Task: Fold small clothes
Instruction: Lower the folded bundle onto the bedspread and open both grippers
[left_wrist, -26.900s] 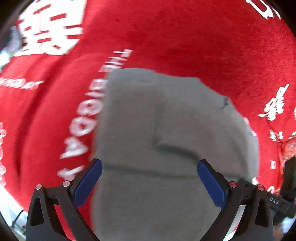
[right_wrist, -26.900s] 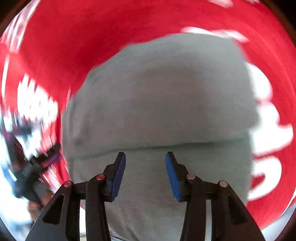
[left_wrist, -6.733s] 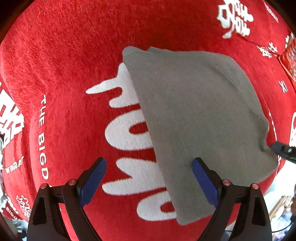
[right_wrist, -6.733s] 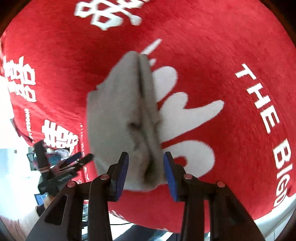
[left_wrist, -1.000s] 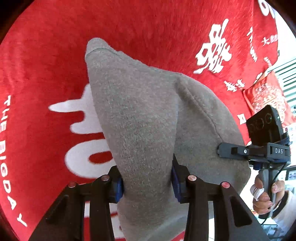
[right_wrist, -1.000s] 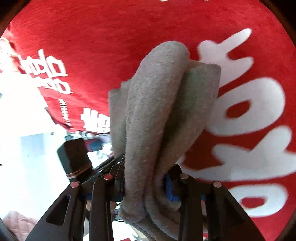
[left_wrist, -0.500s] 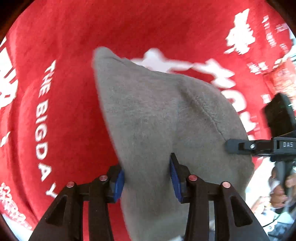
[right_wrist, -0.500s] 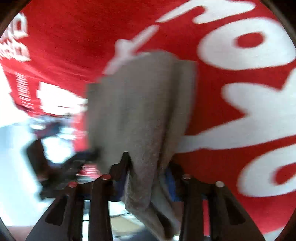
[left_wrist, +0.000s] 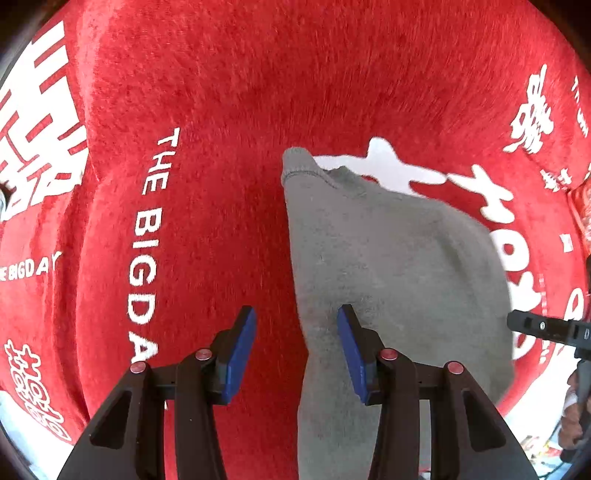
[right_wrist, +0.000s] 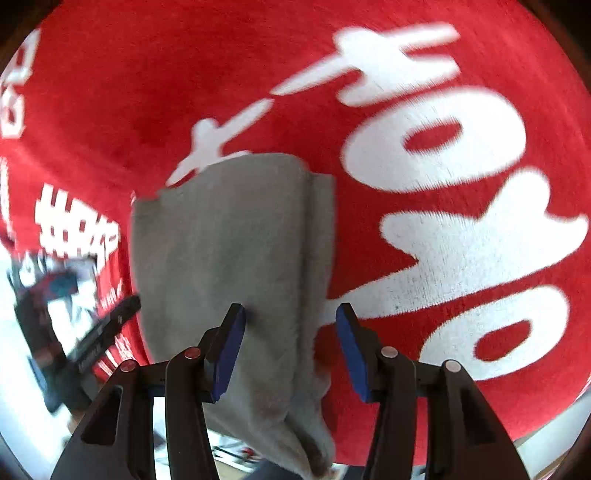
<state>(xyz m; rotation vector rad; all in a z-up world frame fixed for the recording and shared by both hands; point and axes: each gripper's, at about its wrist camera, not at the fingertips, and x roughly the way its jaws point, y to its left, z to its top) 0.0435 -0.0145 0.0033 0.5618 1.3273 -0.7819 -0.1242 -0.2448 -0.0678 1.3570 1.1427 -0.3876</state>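
Red plush cloth (left_wrist: 229, 110) printed with big white lettering, spread over the whole work surface, a bright blurred room beyond its edge. At the near edge of that cloth, a small grey garment (left_wrist: 388, 266), folded into a narrow stack of several layers, its hemmed corner pointing away in the left view and its bottom end hanging off the edge toward the cameras. Seen from the right wrist, the same grey garment (right_wrist: 229, 251), with the layered fold edges stepped along its right side. Left gripper (left_wrist: 295, 350) spread, blue pads clear of the fabric, the right-hand pad just beside or brushing the garment's left edge; cannot tell which. Right gripper (right_wrist: 288, 343) also spread, straddling the folded edge with nothing pinched. Likely at the release after a fold, or just short of the next pinch. For a tidy result: catch all layers together near the overhanging end, one gripper at each corner, lift evenly, carry the end up toward the hemmed corner, and lay it down square so the stepped edges line up. Risks, by judgement: soft fleece slipping, only the top layer caught, or the hanging end dragging the stack off the edge.
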